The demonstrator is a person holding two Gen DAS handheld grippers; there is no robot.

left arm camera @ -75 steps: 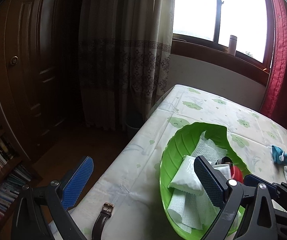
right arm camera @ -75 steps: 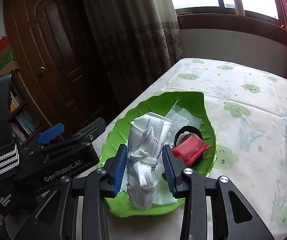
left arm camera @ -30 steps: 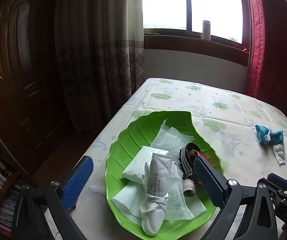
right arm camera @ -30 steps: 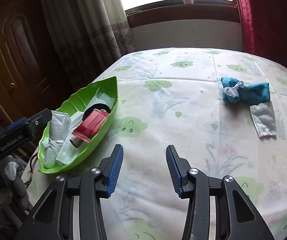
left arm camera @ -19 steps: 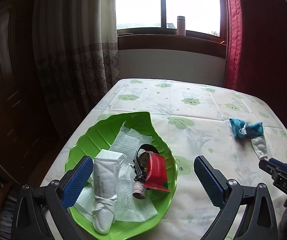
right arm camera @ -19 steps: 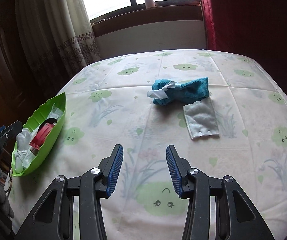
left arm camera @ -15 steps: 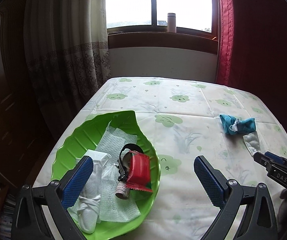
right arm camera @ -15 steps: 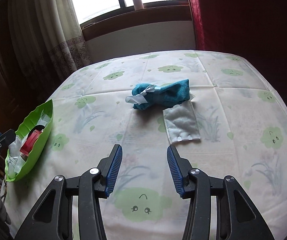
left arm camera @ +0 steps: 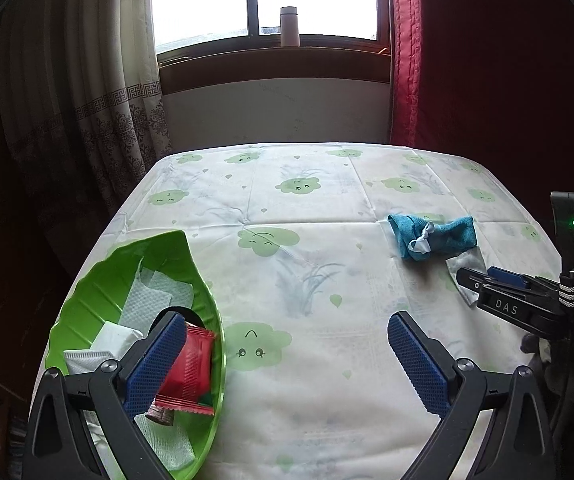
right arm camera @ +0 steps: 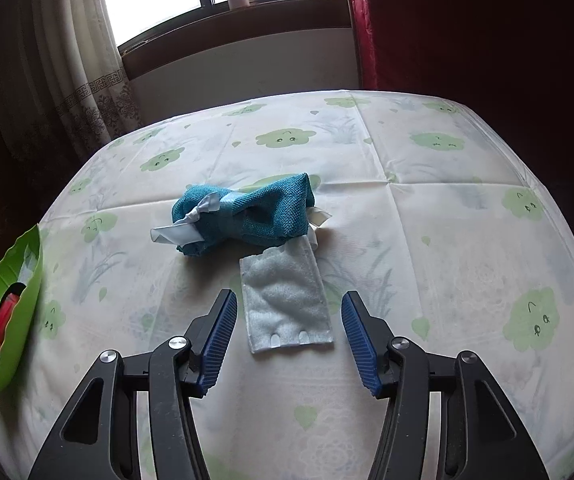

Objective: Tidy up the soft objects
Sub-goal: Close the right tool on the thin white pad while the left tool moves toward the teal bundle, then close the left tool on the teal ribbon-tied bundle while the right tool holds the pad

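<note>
Right gripper [right arm camera: 285, 336] w/ jaws apart, straddling the white pad [right arm camera: 285, 302] on the table [right arm camera: 427, 240], just below the teal cloth [right arm camera: 247, 214]. Looks like the pickup step; next: lower, close on pad, carry to green tray [left arm camera: 99, 280]. Left gripper [left arm camera: 287, 360] spread wide, holding nothing.

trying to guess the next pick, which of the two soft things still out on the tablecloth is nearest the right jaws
The pale fuzzy rectangular pad, lying flat directly between the open right gripper jaws. The teal cloth bundle tied with a white ribbon lies farther off, beyond the pad's far end.
</note>
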